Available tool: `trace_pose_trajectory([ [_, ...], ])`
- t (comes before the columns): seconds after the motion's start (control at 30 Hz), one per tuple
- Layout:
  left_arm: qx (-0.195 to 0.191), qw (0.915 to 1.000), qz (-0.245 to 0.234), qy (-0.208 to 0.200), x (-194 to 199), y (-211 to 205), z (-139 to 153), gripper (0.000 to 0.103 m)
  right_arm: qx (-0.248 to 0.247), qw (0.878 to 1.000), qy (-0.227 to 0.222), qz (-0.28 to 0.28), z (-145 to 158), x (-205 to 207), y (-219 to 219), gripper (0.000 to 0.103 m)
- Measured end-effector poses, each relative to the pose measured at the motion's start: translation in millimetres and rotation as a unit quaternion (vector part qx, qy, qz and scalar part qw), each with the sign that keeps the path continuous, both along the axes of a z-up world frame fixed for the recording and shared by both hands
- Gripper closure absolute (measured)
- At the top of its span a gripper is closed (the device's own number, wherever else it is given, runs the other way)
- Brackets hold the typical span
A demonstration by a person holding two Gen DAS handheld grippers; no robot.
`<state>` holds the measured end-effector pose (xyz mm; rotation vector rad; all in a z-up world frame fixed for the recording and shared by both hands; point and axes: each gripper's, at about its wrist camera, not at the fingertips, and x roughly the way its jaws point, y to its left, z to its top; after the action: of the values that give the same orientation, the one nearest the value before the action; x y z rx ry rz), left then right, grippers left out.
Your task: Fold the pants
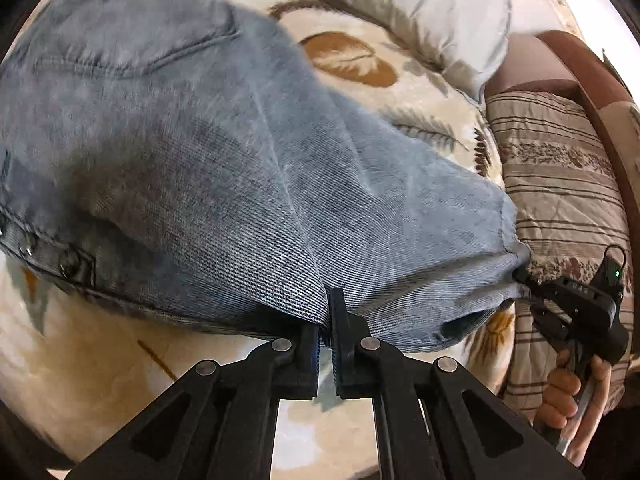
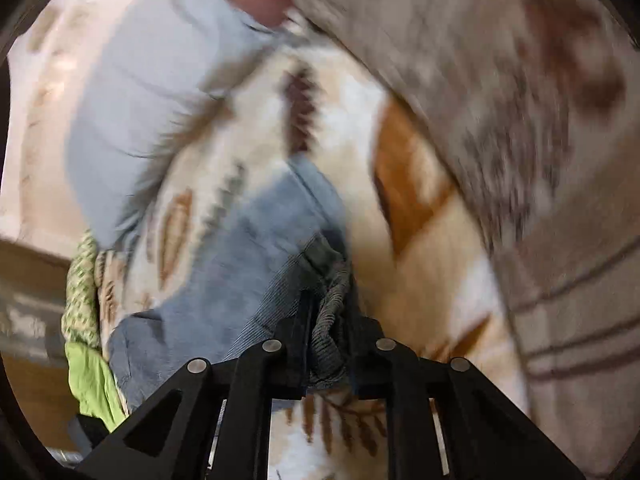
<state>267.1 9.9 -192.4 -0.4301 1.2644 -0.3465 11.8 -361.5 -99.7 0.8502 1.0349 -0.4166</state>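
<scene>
Left claw [image 1: 328, 320] clamped tight on pants [image 1: 200, 152] edge, denim pinched between pads. Right claw [image 2: 328, 320] narrow, gripping bunched hem; in left wrist view it [image 1: 524, 280] bites far corner, right of left claw, person's hand [image 1: 568, 392] on handle. Two-point hold likely keeps edge taut for fold. Pants spread ahead of both claws on leaf-print blanket [image 1: 360, 80] over bed, waistband rivets left of left claw. Grey pillow [image 1: 440, 12] beyond. Striped quilt [image 1: 560, 184] right. No containers seen. Right view blurred.
</scene>
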Motion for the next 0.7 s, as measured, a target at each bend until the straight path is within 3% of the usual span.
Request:
trace_pose_trajectory([
  [0.03, -0.012, 0.9999, 0.005, -0.003, -0.4, 3.5, 2.4, 0.099, -0.003, 1.0, -0.002, -0.005, 1.5, -2.5, 1.5, 0.084],
  [0.07, -0.02, 0.9998, 0.003, -0.009, 0.2, 4.5, 6.7, 0.097, -0.013, 1.0, -0.005, -0.01, 5.5, -5.2, 3.5, 0.075],
  [0.1, -0.019, 0.9997, -0.005, -0.013, 0.5, 4.5, 9.1, 0.096, -0.026, 1.0, -0.004, -0.014, 9.6, -6.9, 4.9, 0.065],
  [0.13, -0.014, 0.9996, -0.018, -0.017, -0.7, 4.4, 11.4, 0.092, -0.044, 0.999, -0.004, -0.018, 15.4, -8.4, 7.3, 0.042],
  [0.17, -0.007, 0.9993, -0.03, -0.022, -3.3, 1.4, 12.3, 0.087, -0.061, 0.998, -0.005, -0.02, 21.2, -10.9, 9.7, 0.036],
  [0.27, 0.008, 0.9981, -0.048, -0.038, -11.3, 7.4, 24.9, 0.078, -0.12, 0.992, -0.017, -0.016, 51.3, -21.1, 33.2, 0.036],
  [0.33, 0.002, 0.9973, -0.048, -0.055, -27.2, 26.7, 42.2, 0.071, -0.134, 0.99, -0.053, 0.01, 73.7, -27.3, 57.1, 0.036],
  [0.47, 0.0, 0.996, -0.031, -0.084, -49.2, 75.8, 79.2, 0.058, -0.167, 0.973, -0.126, 0.102, 115.2, -22.3, 134.2, 0.03],
  [0.6, 0.002, 0.9965, 0.028, -0.079, -51.6, 142.2, 102.4, 0.049, -0.181, 0.949, -0.152, 0.208, 120.9, 9.7, 217.9, 0.022],
  [0.7, -0.005, 0.9952, 0.079, -0.056, -41.1, 196.1, 106.5, 0.046, -0.161, 0.931, -0.153, 0.291, 98.1, 41.8, 277.8, 0.022],
])
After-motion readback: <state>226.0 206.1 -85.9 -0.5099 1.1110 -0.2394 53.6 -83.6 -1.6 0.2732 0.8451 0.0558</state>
